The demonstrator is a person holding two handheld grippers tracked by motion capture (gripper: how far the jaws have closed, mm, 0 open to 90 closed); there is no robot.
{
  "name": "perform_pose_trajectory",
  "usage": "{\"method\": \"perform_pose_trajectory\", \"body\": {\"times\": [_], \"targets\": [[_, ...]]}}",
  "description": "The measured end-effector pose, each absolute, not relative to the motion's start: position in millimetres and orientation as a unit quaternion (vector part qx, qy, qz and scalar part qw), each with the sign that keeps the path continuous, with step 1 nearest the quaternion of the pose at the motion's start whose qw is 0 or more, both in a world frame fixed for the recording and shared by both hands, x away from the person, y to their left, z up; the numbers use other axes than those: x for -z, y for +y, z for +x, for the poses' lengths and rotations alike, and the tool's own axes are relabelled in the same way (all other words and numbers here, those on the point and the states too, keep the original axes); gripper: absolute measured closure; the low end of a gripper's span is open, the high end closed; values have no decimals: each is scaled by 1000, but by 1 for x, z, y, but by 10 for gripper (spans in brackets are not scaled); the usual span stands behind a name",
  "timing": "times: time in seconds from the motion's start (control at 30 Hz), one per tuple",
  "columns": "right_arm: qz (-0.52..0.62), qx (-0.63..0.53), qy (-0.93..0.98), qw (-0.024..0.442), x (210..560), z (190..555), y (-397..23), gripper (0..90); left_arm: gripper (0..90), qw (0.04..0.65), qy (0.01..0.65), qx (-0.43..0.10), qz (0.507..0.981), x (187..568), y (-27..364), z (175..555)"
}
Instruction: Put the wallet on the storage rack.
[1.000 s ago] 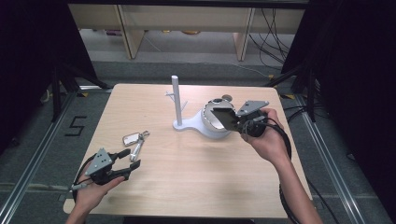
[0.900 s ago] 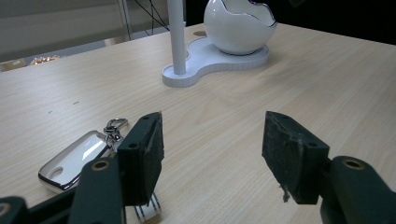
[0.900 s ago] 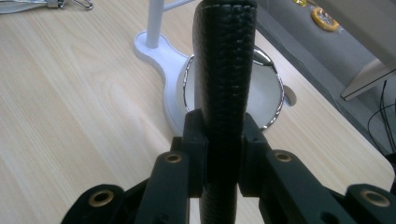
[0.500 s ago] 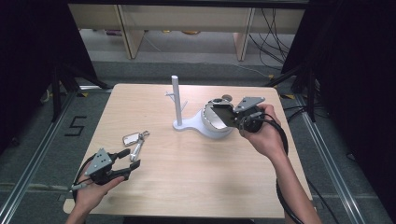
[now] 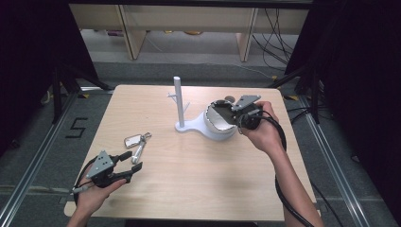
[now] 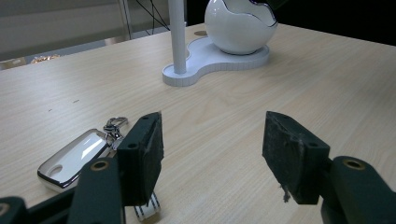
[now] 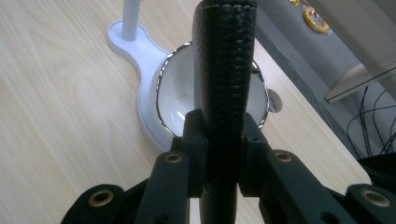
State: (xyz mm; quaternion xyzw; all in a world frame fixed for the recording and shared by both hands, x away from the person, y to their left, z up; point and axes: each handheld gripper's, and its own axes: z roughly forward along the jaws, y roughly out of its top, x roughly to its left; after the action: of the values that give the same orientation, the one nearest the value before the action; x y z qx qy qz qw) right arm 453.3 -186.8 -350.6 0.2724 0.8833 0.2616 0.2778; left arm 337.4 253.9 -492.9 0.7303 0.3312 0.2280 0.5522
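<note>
A white stand's base (image 5: 189,127) carries a thin post (image 5: 178,101) and a round white bowl (image 5: 218,125) at the table's middle right. My right gripper (image 5: 232,113) hovers over the bowl's opening, shut on a black grained leather piece (image 7: 224,70) that stands upright between its jaws, above the bowl (image 7: 175,105). A silver key fob with keys (image 5: 136,142) lies at the left. My left gripper (image 5: 133,163) sits just in front of the keys, low over the table, open, with bare wood between its pads (image 6: 142,154) and the key fob (image 6: 74,158) beside its left jaw.
A small round coin-like object (image 5: 230,99) lies behind the bowl. The wooden table's front edge (image 5: 189,218) is near the left hand. Shelving and cables stand on the floor beyond the far edge.
The right gripper with the black piece has shifted a little left, further over the bowl. The left gripper has stayed in place.
</note>
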Motion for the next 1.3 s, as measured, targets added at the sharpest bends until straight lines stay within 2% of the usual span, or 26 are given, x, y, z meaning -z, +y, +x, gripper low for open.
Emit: {"method": "perform_pose_trajectory", "body": {"times": [0.5, 0.63, 0.67, 1.3], "targets": [[244, -223, 900, 283, 365, 470, -183, 776, 378, 552, 333, -228, 729, 493, 253, 338], [235, -212, 909, 272, 368, 478, -180, 771, 378, 549, 334, -228, 732, 493, 253, 338], [243, -213, 911, 256, 370, 482, -180, 770, 376, 552, 333, -226, 730, 494, 253, 338], [240, -211, 920, 225, 381, 504, -168, 755, 367, 544, 337, -224, 735, 497, 251, 338]]}}
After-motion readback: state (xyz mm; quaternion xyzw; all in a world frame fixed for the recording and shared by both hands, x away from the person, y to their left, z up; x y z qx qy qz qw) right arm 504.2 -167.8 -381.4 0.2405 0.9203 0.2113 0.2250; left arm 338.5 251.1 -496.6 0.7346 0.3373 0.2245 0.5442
